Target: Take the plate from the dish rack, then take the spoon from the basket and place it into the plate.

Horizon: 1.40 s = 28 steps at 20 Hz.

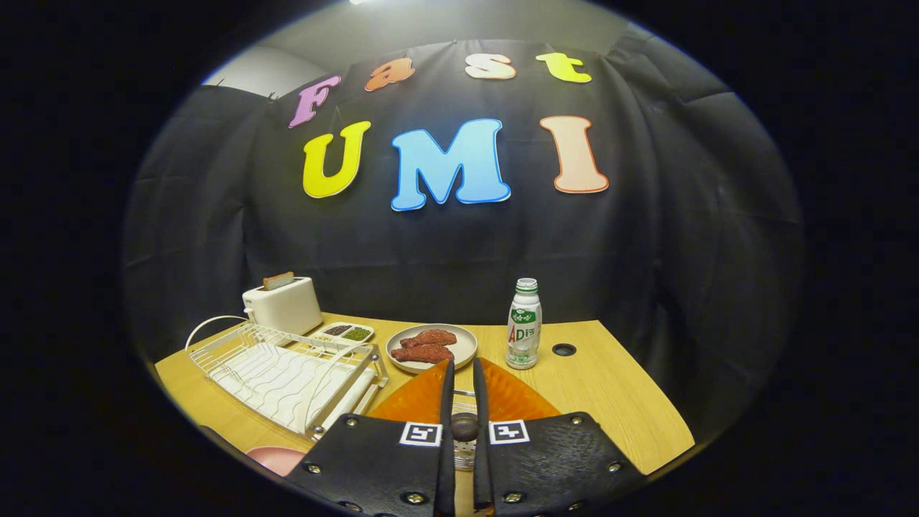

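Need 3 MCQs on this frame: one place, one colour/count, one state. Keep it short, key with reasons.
1. Where does the bottle stand?
A. inside the dish rack
B. on the table beside the plate of food
C. on top of the toaster

2. What colour is the plate behind the fingers?
A. orange
B. blue
C. white

3. How do the gripper fingers stand?
A. spread wide
B. nearly closed, narrow gap
C. pressed on the bottle

Key: B, the bottle stands upright on the table next to the plate of food. A, orange shows on either side of the fingers. B, the fingers run close and parallel; whether they pinch the plate is unclear.
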### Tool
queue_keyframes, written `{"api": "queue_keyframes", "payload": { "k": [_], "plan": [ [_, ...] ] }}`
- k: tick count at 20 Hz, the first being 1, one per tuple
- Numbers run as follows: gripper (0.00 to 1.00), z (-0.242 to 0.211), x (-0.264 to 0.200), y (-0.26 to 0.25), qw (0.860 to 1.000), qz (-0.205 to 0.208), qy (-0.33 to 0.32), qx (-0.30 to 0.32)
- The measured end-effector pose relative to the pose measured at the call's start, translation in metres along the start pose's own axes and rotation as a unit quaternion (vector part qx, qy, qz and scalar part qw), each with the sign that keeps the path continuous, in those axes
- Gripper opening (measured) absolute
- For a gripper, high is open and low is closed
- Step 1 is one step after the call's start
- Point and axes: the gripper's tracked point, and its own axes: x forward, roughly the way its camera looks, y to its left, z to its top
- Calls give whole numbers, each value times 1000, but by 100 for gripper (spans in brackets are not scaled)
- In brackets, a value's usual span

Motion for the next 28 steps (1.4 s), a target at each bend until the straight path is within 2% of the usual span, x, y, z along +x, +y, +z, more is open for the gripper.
{"api": "queue_keyframes", "payload": {
  "k": [5, 11, 19, 28],
  "plan": [
    [10, 31, -40, 13, 1000, 9, -5, 5],
    [10, 36, -87, 42, 999, 44, 9, 11],
    [10, 10, -118, 81, 994, 101, 43, -23],
    [10, -34, -122, 139, 979, 174, 88, -52]
  ]
}}
